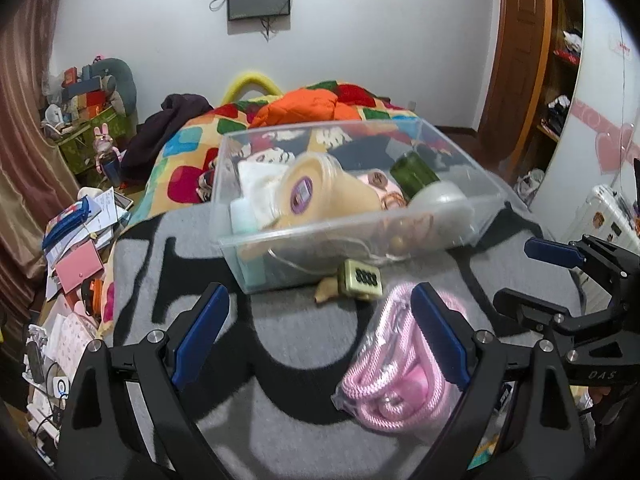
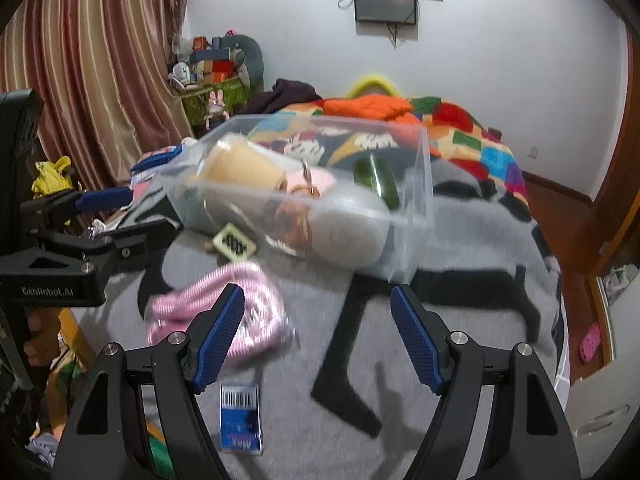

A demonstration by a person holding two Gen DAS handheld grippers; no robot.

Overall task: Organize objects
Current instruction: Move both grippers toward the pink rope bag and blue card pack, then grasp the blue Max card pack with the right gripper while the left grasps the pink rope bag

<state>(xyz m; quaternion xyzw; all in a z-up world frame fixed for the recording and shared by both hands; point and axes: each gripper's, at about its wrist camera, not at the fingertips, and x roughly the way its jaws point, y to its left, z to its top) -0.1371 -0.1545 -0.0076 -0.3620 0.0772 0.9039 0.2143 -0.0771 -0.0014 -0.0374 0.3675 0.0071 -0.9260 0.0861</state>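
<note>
A: Entry. Both tongs released, nothing between the pads. Left tongs (image 1: 320,336) spread wide low in the left-wrist frame; right tongs (image 2: 318,340) parted low centre in the right-wrist frame.

B: Where does the work stand?

A: Clear bin (image 1: 484,184) sits on the grey blanket (image 1: 288,332) in mid-frame, already holding a tan cup (image 1: 320,196), a green bottle (image 1: 416,172) and other bits. Not yet binned: bagged pink cord (image 1: 400,360), a small green tin (image 1: 359,278), a blue packet (image 2: 240,420).

B: Cord relative to the tongs?

A: Left-wrist view: it lies lower right of centre, against the right-hand finger (image 1: 440,340), mostly outside the gap. Right-wrist view: it is left of centre, partly hidden behind the left-hand finger (image 2: 220,340). Contact cannot be told in either view.

B: Likely next step?

A: My judgement: pick up the cord. Shift the left tongs toward frame right so the bag is centred, lower until both pads flank the bundle, then clench on the cord's bulk, not the loose film, which looks slippery. The tin lies just below the bin's near wall; keep clear of it.
</note>
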